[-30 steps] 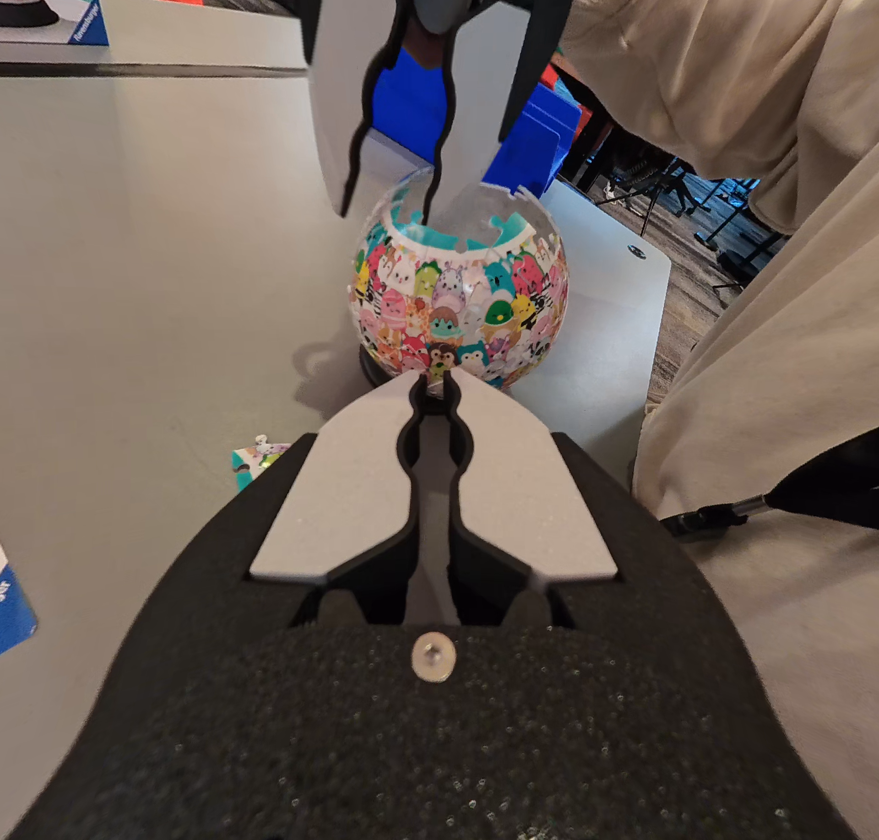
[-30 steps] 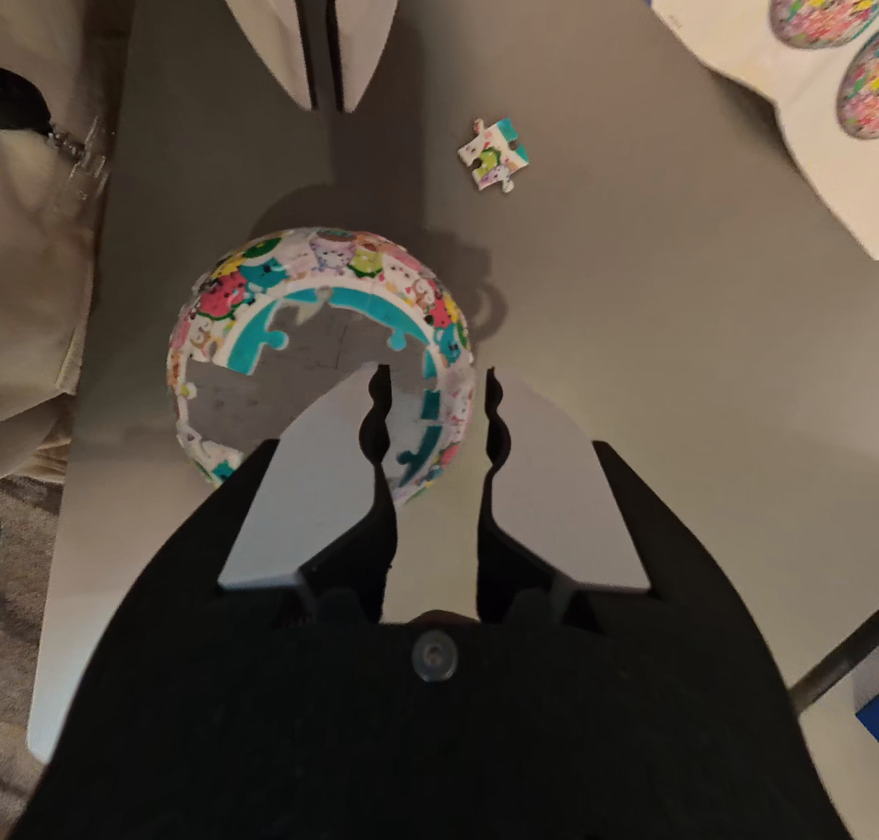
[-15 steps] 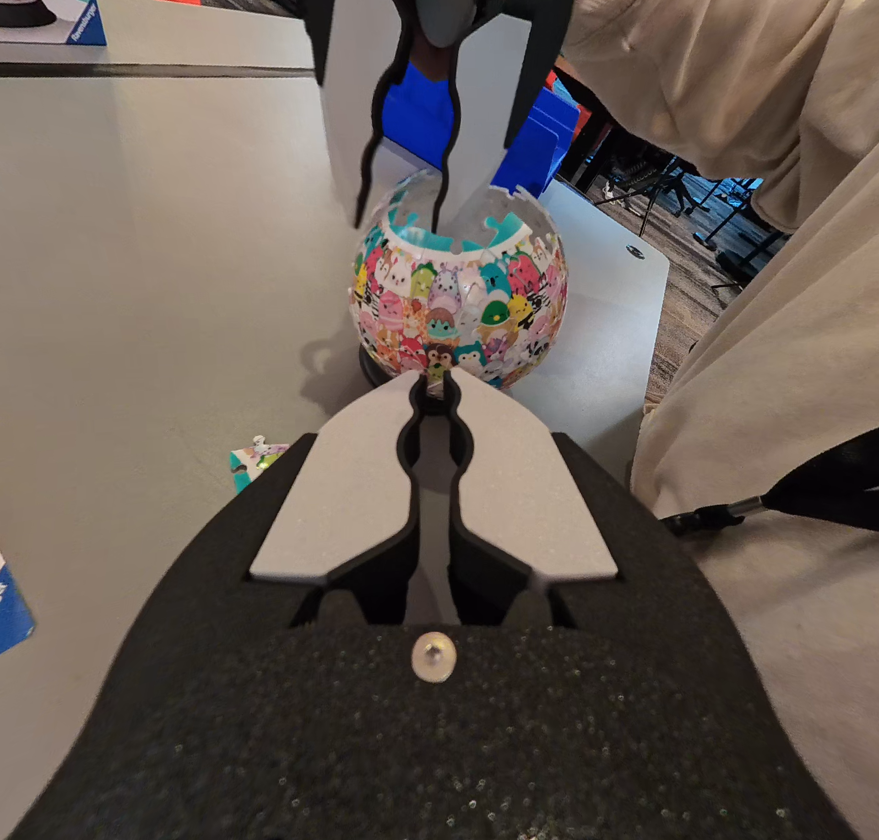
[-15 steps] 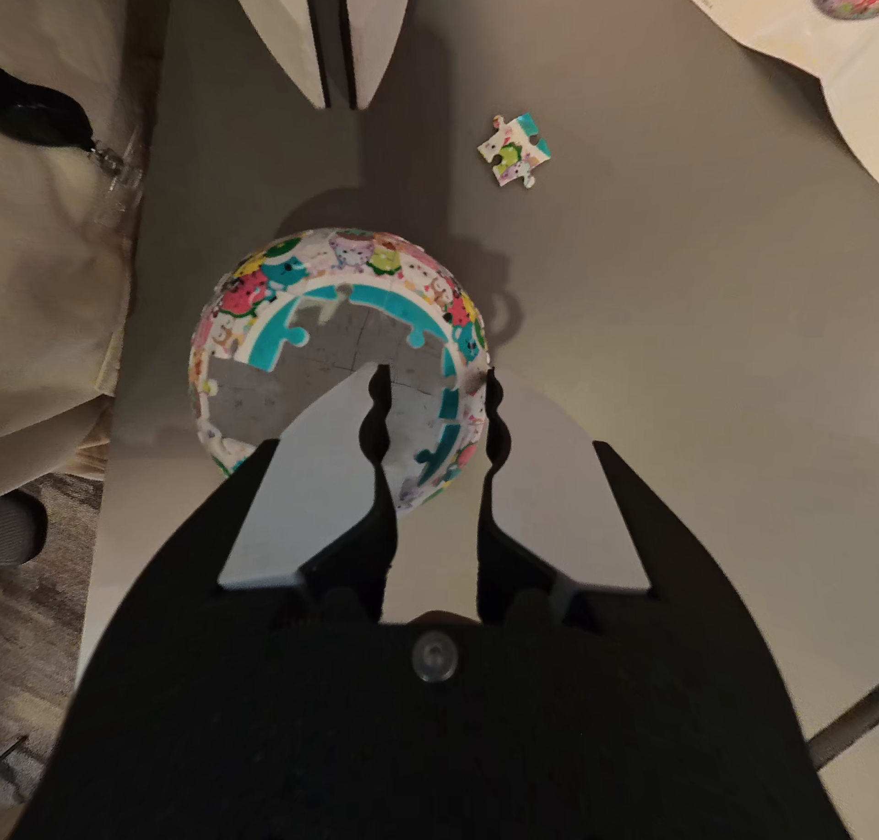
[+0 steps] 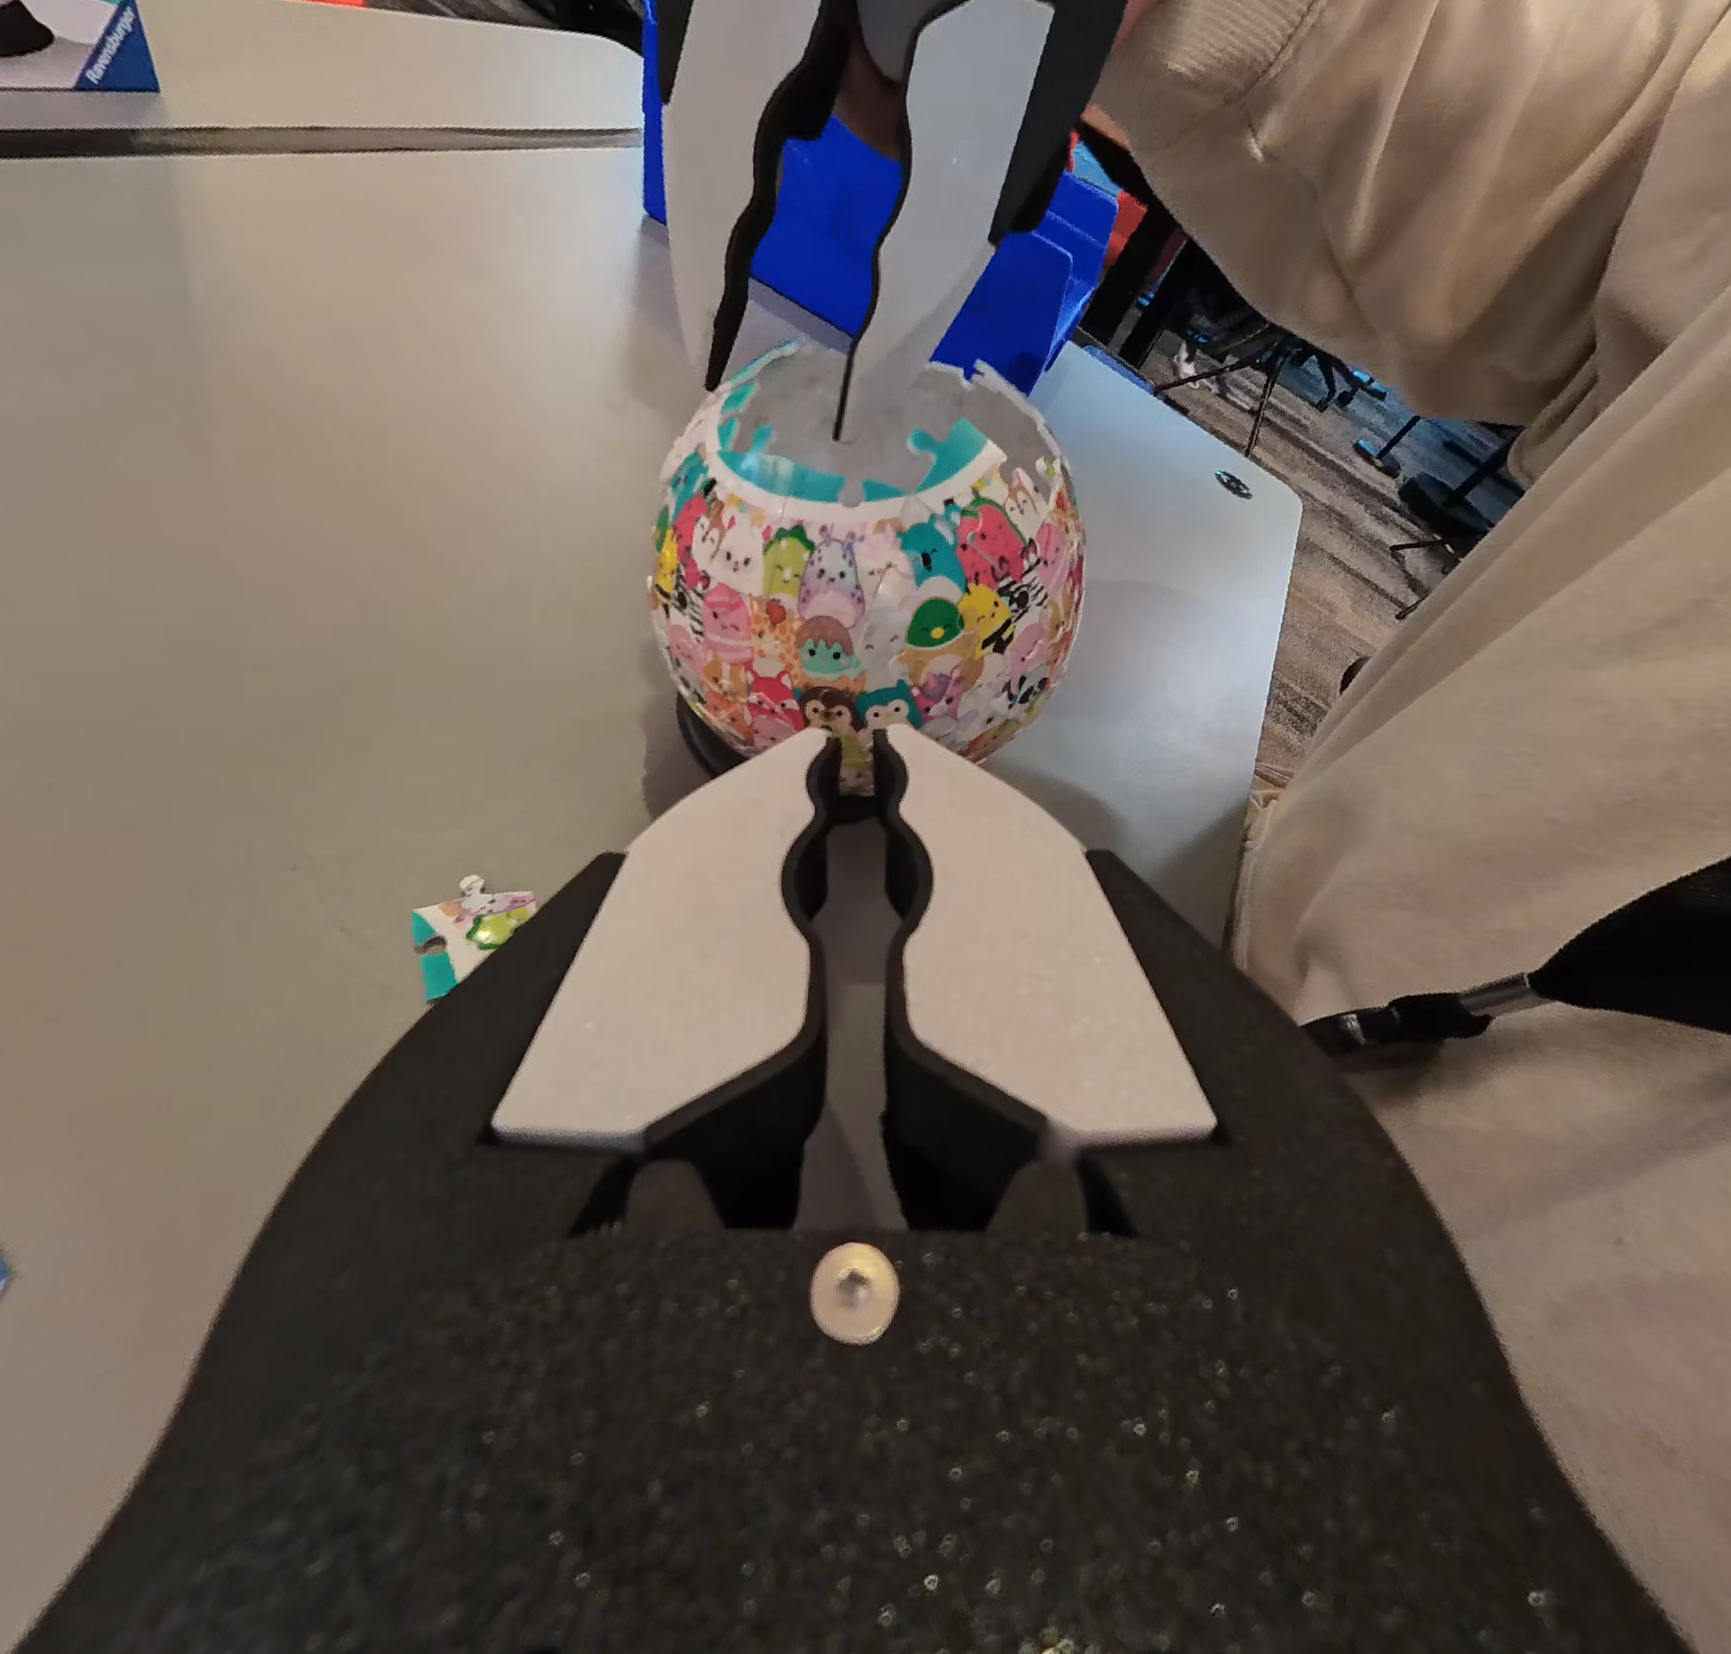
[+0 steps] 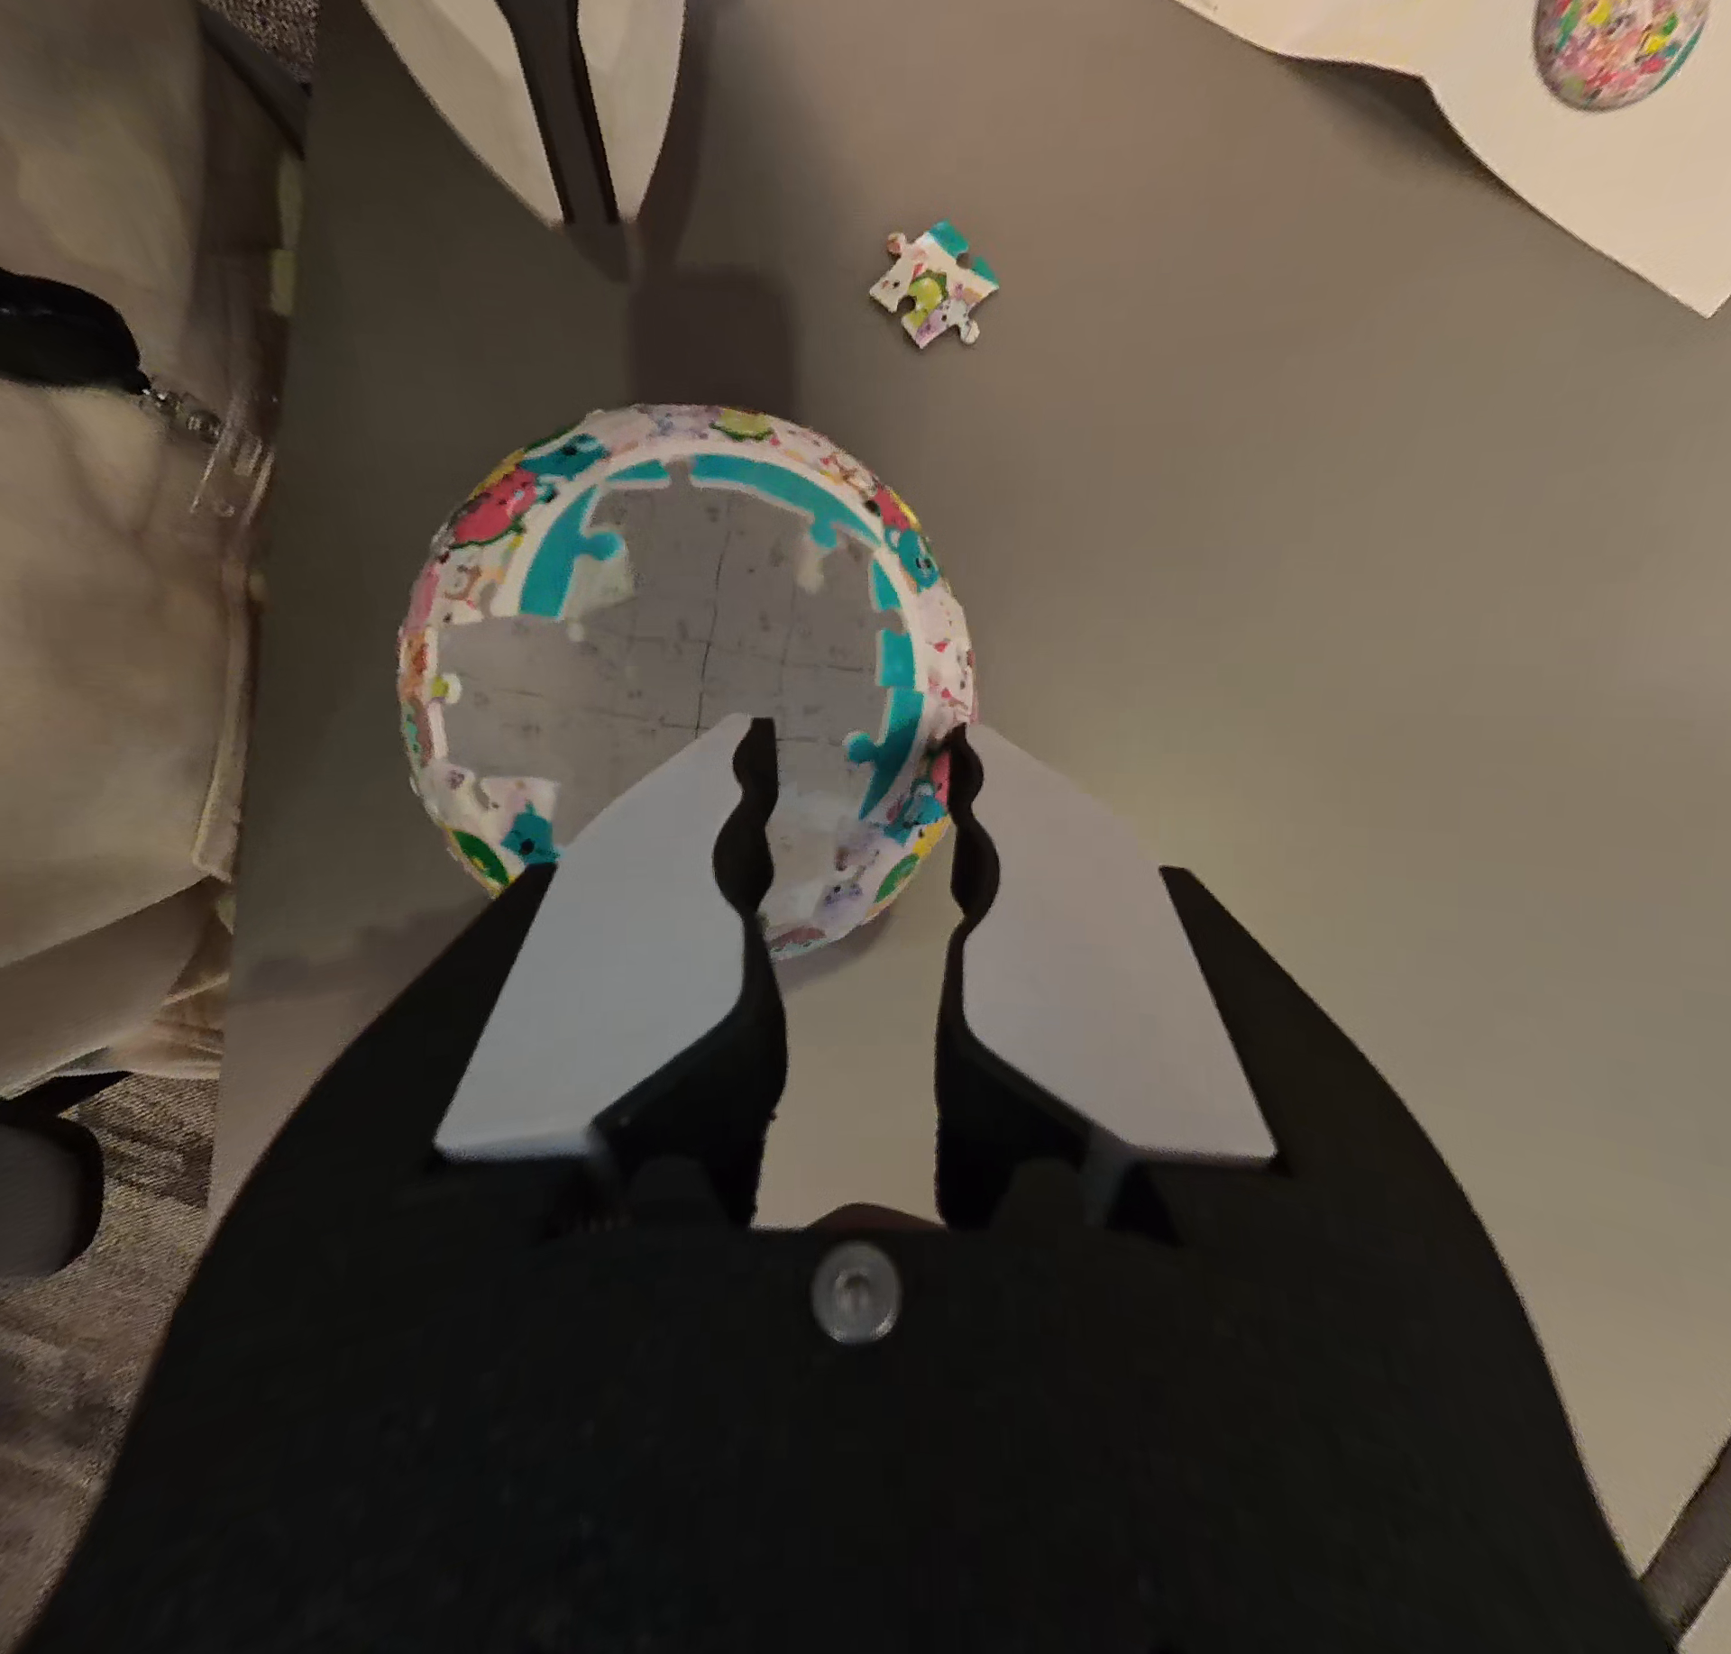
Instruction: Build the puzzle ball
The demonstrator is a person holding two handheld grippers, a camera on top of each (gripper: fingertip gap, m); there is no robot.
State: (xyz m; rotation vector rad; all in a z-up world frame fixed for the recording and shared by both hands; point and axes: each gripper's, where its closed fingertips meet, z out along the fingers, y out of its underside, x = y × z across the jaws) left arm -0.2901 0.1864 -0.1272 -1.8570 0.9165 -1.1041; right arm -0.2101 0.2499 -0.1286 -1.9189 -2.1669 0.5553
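STEP: seating rim pieces | puzzle ball (image 5: pixel 866 598) on its stand on table (image 5: pixel 281 485), top unfinished | right gripper (image 6: pixel 857 733) parted, empty, straddling rim | left gripper (image 5: pixel 850 747) nearly closed, empty | NEXT: fetch loose piece (image 6: pixel 937 284), likely.

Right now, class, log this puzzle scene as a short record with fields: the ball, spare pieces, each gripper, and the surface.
puzzle ball: upright on a dark base, top open, teal rim pieces jagged
loose piece: flat on the table, apart from the ball
left gripper: low beside the ball, jaws nearly closed, holding nothing
right gripper: above the ball, jaws open astride its rim
table: grey
instruction sheet: on the table edge
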